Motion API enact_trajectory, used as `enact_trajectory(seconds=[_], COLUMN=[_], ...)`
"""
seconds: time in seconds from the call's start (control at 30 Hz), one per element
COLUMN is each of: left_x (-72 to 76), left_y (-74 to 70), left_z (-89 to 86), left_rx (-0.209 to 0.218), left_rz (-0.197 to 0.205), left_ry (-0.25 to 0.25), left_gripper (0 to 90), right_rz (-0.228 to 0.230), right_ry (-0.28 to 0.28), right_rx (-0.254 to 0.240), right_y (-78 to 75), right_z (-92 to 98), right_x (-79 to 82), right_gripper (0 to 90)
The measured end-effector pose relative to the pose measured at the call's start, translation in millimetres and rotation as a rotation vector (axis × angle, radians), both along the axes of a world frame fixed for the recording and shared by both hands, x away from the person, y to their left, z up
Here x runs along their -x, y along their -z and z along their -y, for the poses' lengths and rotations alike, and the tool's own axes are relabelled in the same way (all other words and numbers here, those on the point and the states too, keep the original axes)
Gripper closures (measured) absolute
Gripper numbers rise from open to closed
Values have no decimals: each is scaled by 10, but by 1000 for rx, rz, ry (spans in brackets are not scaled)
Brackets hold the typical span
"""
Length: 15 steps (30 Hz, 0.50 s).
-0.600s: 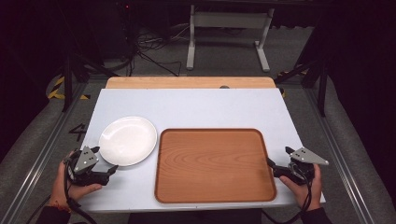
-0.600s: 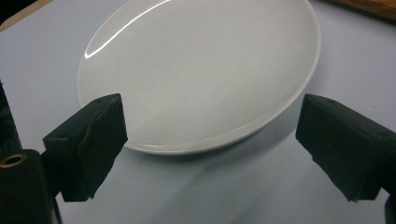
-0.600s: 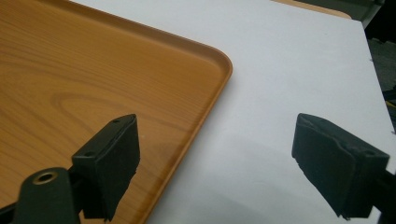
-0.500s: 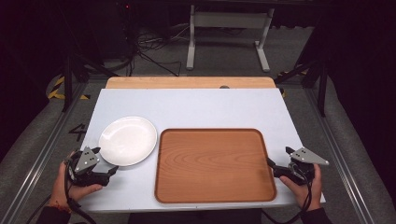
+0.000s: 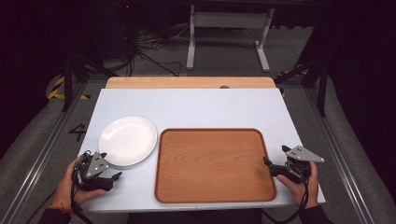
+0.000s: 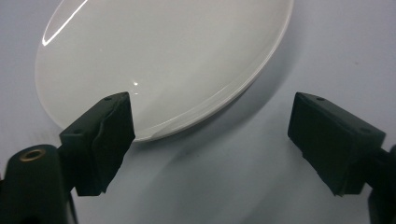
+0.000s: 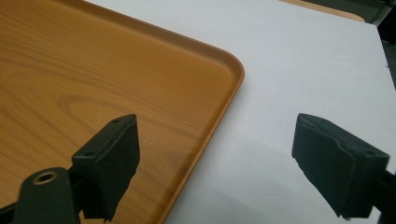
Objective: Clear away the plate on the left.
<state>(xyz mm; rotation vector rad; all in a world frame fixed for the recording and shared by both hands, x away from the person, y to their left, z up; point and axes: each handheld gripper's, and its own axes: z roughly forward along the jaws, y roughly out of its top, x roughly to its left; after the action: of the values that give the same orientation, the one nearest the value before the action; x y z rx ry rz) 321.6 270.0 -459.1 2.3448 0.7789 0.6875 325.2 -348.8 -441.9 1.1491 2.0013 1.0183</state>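
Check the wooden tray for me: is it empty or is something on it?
Empty. The tray shows bare wood grain across its whole surface in the high view; the white plate sits beside it on the table.

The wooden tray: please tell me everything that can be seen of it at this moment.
The wooden tray is a wide rectangle with rounded corners and a low raised rim, orange-brown with visible grain. It lies flat and empty on the white table top, toward the near edge. The white plate sits just left of it, apart. The right claw is open at its right edge, one jaw above the tray surface and the other over the table.
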Motion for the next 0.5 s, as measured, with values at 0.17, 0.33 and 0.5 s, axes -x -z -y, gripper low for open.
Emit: enact_trajectory(seconds=[0.17, 0.33, 0.5], left_x=[-33, -66, -79], left_y=[-3, -17, -38], left_z=[59, 119, 243], left_rx=[-8, -12, -84], left_rz=[1, 5, 23], left_ry=[15, 37, 74], left_gripper=[200, 209, 296], right_rz=[0, -1, -1], right_ry=[1, 3, -2], right_rx=[3, 1, 11], right_y=[-1, 1, 1], right_z=[1, 4, -7], right_x=[-2, -6, -6], right_gripper=[156, 156, 156])
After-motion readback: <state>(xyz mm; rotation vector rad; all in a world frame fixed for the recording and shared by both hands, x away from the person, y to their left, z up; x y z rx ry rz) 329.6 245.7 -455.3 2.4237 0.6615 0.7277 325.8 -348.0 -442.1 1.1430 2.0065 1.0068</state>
